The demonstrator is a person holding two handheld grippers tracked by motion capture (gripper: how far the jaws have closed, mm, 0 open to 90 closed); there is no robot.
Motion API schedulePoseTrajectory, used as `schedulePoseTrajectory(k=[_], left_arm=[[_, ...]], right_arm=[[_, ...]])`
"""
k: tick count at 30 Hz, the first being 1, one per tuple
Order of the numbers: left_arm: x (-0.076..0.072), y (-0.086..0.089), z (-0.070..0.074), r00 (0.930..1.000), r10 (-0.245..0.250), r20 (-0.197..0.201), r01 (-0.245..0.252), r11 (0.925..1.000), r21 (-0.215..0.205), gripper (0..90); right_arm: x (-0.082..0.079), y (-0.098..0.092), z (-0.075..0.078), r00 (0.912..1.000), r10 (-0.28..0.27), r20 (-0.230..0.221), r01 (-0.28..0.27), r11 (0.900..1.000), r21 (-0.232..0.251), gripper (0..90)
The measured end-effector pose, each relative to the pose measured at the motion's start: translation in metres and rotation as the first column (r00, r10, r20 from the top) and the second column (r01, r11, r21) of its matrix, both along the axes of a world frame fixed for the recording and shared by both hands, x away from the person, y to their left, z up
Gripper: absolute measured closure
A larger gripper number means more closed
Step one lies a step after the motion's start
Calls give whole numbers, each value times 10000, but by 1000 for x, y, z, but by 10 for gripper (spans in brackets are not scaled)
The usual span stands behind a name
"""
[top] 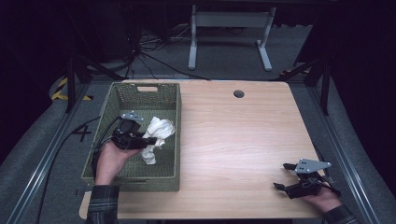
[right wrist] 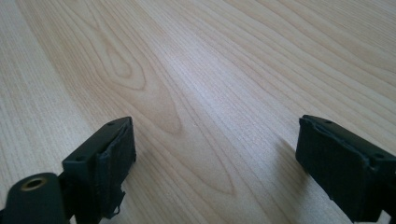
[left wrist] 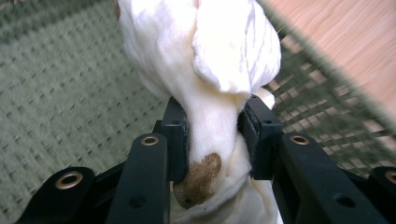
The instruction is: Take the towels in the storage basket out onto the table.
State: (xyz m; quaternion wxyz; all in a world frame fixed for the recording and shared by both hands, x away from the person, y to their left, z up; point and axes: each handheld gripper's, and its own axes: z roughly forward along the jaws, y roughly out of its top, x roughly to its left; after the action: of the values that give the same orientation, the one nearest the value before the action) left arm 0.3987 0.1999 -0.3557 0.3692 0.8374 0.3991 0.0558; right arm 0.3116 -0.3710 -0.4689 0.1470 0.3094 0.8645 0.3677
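Observation:
A crumpled white cloth (top: 157, 134) with a brown stain hangs over the green woven basket (top: 122, 177) at the table's left. My left gripper (top: 148, 140) is shut on it, lifted above the basket floor. In the left gripper view both pads (left wrist: 180, 140) squeeze the bunched cloth (left wrist: 210, 70), and the brown stain (left wrist: 201, 179) sits just below them. My right gripper (top: 284, 176) rests low at the table's front right corner, jaws wide open with nothing between them; its view looks along the bare wooden tabletop (right wrist: 196, 70).
The wooden table (top: 233, 140) stretches between basket and right hand, with a round cable hole (top: 239, 94) near its far edge. Beyond it stand a white desk frame (top: 229, 32) and cables on the floor.

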Motion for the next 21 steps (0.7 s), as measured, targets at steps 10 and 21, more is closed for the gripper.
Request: schedulePoseTrajectory(k=[10,21], left_arm=[[-6,3,22,9982,-75,590,101,9990,-440,676],[-9,-26,37,9931,-629,994,721,9932,-917,675]], right_arm=[[0,0,0,10000,2,0,-2,10000,-1,123],[0,0,0,10000,3,5,-3,10000,-5,122]])
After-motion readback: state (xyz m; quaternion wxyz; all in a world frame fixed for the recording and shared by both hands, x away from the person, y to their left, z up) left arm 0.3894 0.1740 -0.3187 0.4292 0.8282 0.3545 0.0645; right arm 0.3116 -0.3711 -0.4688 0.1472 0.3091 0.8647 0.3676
